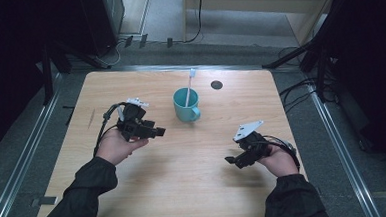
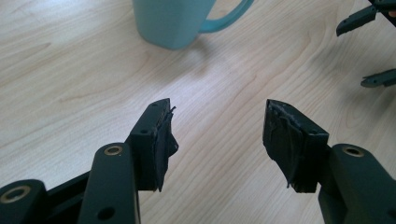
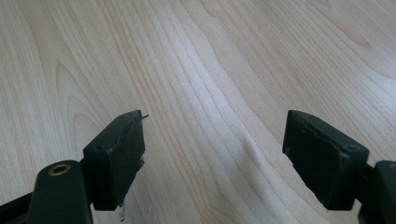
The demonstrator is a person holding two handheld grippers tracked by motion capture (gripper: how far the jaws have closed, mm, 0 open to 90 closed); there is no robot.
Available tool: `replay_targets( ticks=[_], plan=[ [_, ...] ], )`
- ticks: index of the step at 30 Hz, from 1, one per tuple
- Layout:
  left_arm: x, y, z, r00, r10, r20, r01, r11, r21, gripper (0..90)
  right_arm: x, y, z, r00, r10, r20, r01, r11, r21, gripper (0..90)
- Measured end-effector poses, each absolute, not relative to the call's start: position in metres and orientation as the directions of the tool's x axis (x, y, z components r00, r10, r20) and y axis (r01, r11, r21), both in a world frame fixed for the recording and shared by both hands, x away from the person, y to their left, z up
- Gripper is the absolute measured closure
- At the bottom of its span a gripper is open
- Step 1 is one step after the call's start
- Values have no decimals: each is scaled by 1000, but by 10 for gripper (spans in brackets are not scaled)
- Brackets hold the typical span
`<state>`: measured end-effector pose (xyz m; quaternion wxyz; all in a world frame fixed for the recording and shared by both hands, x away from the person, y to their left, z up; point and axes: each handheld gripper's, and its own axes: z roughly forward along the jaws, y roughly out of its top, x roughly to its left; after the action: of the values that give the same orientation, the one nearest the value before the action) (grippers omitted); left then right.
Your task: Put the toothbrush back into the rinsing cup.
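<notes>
Nearest me, my right gripper [image 1: 232, 161] hangs over bare wooden table [image 1: 184, 169] with its jaws spread wide and nothing between them. My left gripper [image 1: 158, 133] is just as wide apart and empty — it points across toward the right one. Beyond it, near but not touching, stands the teal mug [image 1: 186, 105], handle toward my right — a white stick [image 1: 189, 86] leans inside it.

The surface [image 1: 184, 179] is light wood with rounded corners. A teal mug [image 1: 186, 106] stands on its far middle part. A small dark round spot [image 1: 217, 84] is near the far edge.
</notes>
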<state>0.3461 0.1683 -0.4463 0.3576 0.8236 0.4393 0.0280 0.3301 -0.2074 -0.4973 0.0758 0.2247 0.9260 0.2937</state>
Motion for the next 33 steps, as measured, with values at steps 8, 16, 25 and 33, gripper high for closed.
replay_targets(
  ticks=[8, 16, 25, 33],
  plan=[
    [335, 181, -455, 611, 744, -269, 704, -356, 615, 419, 331, -204, -498, -890, 455, -3, 370, 728, 578, 209],
    [319, 202, -468, 604, 755, -256, 708, -361, 606, 419, 333, -202, -498, -893, 449, -4, 366, 732, 574, 209],
    [312, 219, -471, 588, 765, -263, 718, -344, 606, 412, 334, -202, -497, -888, 460, 4, 380, 728, 571, 208],
    [310, 231, -471, 567, 780, -265, 729, -326, 602, 384, 333, -203, -496, -882, 471, 20, 394, 713, 580, 202]
  ],
)
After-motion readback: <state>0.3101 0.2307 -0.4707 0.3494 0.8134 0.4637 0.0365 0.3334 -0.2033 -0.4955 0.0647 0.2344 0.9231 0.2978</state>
